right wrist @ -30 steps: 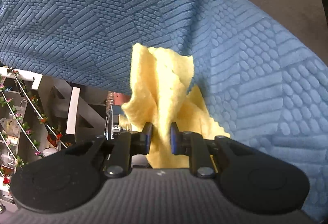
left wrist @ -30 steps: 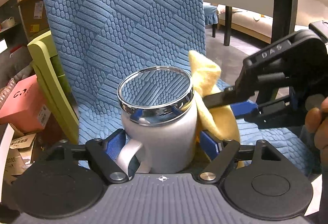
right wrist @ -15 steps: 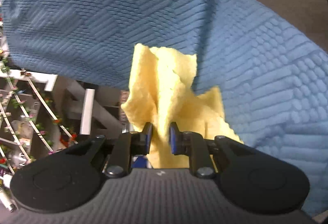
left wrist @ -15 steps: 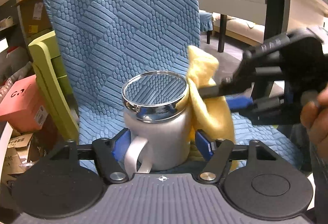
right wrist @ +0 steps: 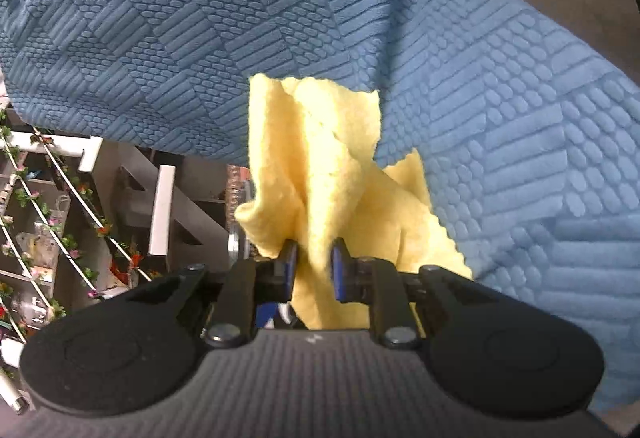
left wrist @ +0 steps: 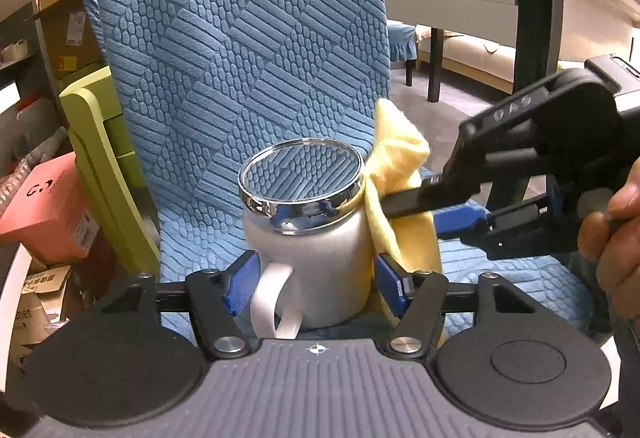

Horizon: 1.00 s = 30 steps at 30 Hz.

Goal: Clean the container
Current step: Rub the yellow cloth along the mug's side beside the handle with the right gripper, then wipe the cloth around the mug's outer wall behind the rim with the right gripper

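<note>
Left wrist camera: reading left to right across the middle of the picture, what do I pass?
Red box → green chair → white mug, held by the left gripper → yellow cloth → right gripper pinching that cloth → hand.

Glossy chrome-rimmed white jar, soft yellow cloth, ribbed blue chair cover.

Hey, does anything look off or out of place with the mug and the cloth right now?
Nothing stands out. The white mug sits upright in the left tool, lid level, no spill or damage visible. The right tool pinches the yellow cloth against the mug's side.
</note>
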### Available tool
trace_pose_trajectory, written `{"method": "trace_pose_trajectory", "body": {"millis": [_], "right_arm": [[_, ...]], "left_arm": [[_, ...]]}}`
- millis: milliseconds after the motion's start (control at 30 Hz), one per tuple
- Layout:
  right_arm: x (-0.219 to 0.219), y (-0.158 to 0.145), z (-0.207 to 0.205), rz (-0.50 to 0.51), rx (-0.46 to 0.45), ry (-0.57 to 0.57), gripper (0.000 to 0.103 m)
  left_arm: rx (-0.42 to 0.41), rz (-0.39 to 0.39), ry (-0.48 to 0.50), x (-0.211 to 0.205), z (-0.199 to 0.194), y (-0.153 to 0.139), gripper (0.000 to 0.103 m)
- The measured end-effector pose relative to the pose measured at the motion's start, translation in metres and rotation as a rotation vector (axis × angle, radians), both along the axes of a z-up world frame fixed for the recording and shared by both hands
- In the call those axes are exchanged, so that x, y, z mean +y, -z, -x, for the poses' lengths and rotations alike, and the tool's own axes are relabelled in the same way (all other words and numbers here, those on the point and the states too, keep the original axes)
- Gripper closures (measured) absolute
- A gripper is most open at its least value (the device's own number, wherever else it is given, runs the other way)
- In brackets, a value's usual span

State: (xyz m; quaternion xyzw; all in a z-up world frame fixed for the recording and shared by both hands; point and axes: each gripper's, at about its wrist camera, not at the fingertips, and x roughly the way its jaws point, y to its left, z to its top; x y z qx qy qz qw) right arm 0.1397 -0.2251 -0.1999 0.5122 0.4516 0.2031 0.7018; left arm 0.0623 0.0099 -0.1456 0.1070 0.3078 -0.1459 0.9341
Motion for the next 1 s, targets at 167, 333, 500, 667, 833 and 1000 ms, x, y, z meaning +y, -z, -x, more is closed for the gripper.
{"method": "trace_pose_trajectory", "body": {"millis": [167,333,500,667,833,1000], "right_arm": [[-0.003,0.001,-0.008,0.023,0.0,0.002,0.083],[-0.009,0.001,-0.021,-0.021,-0.068,0.009,0.083],[-0.01,0.02,-0.037,0.006,-0.036,-0.02,0.083],[-0.009,0.005,-0.058,-0.05,-0.174,-0.069,0.084],[-0.003,0.021,-0.081,-0.053,-0.129,-0.141,0.083],[0.001,0.012,-0.096,-0.105,-0.198,-0.216,0.083]], "left_arm": [[0.013,-0.004,-0.011,-0.003,-0.007,0.004,0.024],[0.019,-0.004,-0.019,-0.006,-0.013,0.006,0.016],[0.026,-0.004,-0.026,-0.009,-0.018,0.009,0.016],[0.028,-0.015,-0.036,-0.013,-0.022,0.011,0.014],[0.03,-0.017,-0.042,-0.016,-0.024,0.013,0.013],[0.03,-0.002,-0.067,-0.017,-0.027,0.015,0.013]]}}
